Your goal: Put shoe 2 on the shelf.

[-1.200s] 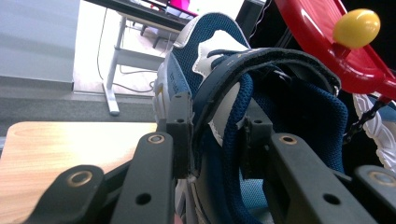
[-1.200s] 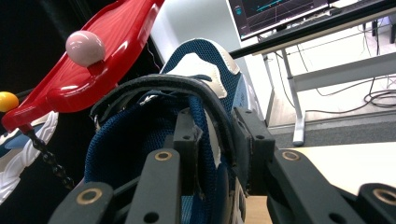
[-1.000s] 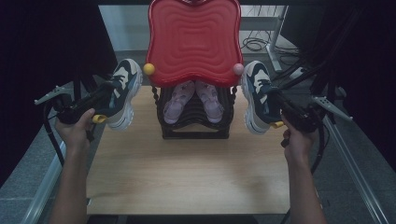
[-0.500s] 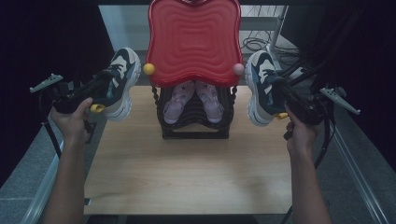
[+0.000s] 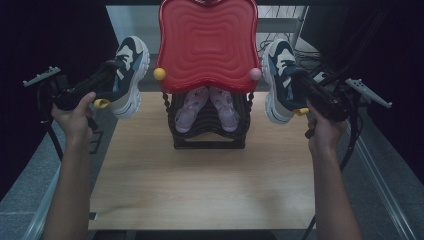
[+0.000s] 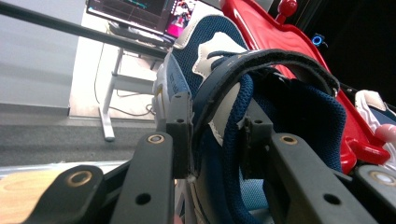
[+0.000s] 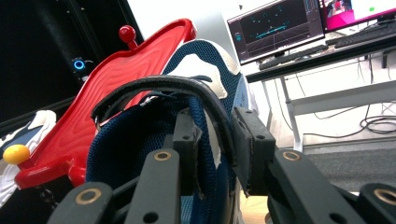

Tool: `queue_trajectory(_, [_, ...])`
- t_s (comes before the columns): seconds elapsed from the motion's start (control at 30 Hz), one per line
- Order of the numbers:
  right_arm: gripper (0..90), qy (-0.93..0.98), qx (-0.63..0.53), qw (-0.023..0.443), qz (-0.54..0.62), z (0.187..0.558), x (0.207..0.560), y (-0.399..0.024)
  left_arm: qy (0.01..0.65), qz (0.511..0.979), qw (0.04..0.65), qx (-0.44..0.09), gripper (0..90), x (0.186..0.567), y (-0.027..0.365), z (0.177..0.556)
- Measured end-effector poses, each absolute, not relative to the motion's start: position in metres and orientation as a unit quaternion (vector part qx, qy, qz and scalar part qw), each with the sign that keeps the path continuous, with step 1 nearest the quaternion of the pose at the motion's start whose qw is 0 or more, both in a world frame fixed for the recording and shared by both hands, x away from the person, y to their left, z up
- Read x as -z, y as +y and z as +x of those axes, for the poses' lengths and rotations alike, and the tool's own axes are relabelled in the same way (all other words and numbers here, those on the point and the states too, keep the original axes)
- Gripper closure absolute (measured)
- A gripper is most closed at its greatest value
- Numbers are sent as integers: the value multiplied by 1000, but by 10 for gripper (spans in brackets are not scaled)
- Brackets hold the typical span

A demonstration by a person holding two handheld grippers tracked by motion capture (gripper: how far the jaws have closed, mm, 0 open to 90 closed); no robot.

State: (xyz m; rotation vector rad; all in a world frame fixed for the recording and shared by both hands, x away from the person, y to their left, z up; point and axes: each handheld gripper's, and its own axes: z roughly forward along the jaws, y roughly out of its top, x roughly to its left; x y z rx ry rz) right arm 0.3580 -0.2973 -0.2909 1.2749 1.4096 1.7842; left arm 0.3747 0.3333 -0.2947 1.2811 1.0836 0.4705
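Two navy, white and grey sneakers hang in the air on either side of a shoe rack. The left sneaker [image 5: 129, 75] [image 6: 219, 56] is gripped at its collar: my left gripper [image 5: 116, 71] [image 6: 215, 135] is shut on it, one pad inside the shoe and one outside. The right sneaker [image 5: 279, 82] [image 7: 205, 60] is gripped the same way by my right gripper [image 5: 296, 79] [image 7: 217, 140], which is shut on its collar. Both sneakers point away from me, level with the rack's red top [image 5: 207, 45].
The black rack [image 5: 210, 135] stands at the back middle of the wooden table [image 5: 200, 180] and holds pink sandals [image 5: 190, 107]. A yellow knob [image 5: 159, 74] and a pink knob [image 5: 255, 74] stick out at the red top's corners. A desk with monitors [image 7: 275, 28] stands beyond.
Both hands have lifted their sneakers higher beside the rack, and the sneakers now sit near the red top's level. The grips have not changed.
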Motion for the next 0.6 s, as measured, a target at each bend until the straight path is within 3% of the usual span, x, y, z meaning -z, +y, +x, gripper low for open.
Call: queue_trajectory(0.6, [714, 532, -660, 259, 463, 370, 251, -295, 464, 563, 650, -211, 706, 256, 324, 386])
